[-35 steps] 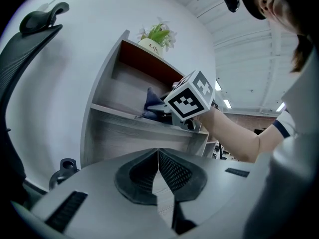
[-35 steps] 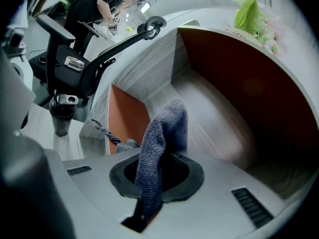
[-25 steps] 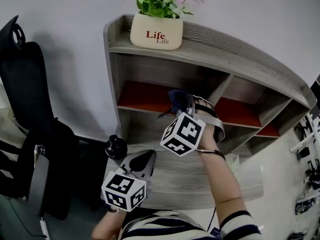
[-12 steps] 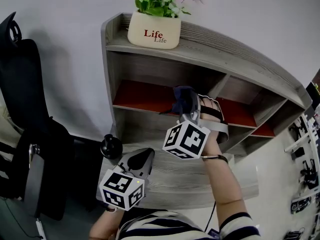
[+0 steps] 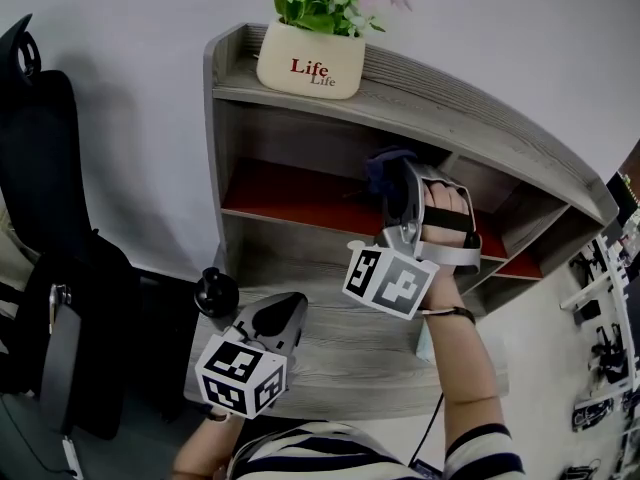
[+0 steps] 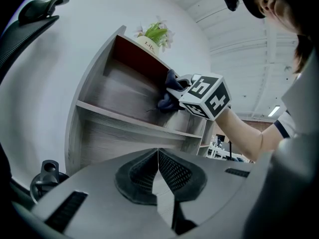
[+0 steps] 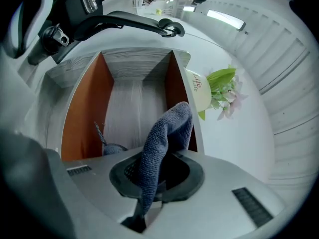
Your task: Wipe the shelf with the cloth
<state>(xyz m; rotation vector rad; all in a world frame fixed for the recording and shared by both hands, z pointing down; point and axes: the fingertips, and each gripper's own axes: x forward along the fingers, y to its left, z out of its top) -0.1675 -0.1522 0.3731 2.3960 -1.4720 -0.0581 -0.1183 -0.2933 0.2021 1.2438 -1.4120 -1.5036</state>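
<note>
Imo cloth (image 7: 165,133) is soft n floppy, prob light; our right gripper (image 5: 395,186) pinches a fold inside the shelf (image 5: 300,96), left gripper (image 6: 158,169) closed, empty.

Soft, rather dim indoor light leaves muted colours in the head view. Fisheye distortion bends the shelf (image 5: 450,108) toward the rim, and both gripper views darken at their corners. A ceiling lamp (image 7: 224,19) glares at 1 o'clock in the right gripper view. The chair (image 5: 40,148) throws a faint shadow on the wall (image 5: 130,28) at 9 o'clock
</note>
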